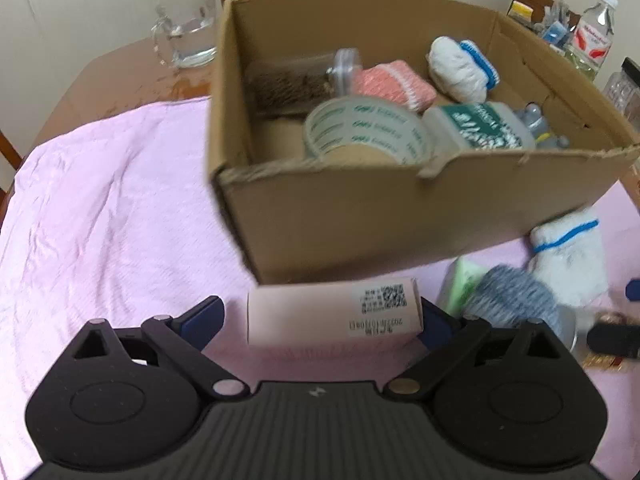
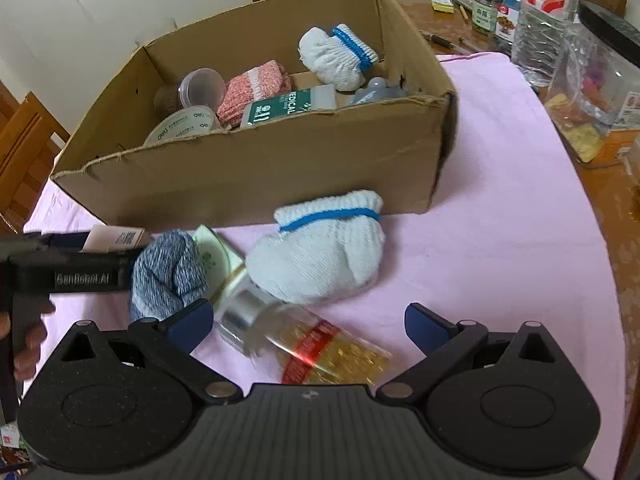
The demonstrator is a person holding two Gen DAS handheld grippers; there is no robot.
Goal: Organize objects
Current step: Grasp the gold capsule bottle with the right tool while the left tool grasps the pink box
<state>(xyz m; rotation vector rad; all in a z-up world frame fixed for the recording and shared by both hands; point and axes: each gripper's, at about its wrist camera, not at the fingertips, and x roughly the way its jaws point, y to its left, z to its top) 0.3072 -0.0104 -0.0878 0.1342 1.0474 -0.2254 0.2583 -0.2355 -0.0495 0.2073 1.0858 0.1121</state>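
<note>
Left gripper [image 1: 320,316] spread wide round small pink box [image 1: 332,316], QR label on end, just in front of cardboard box [image 1: 400,216]; grip unclear tbh; right gripper [image 2: 308,322] released over capsule bottle [image 2: 312,344] on pink cloth [image 2: 500,240].

The left tongs [image 1: 322,316] stand with their blue-tipped fingers [image 1: 206,314] spread wide, the right-hand finger touching the end of a pale pink box [image 1: 332,314] that lies between them, the other finger apart from it; from the right wrist view these tongs reach in level from the left edge, a hand [image 2: 24,344] gripping the black handle below. The right tongs [image 2: 308,324] are likewise spread wide, pointing forward and slightly down; a clear bottle [image 2: 304,344] lies between their fingers, neither touching it.
</note>
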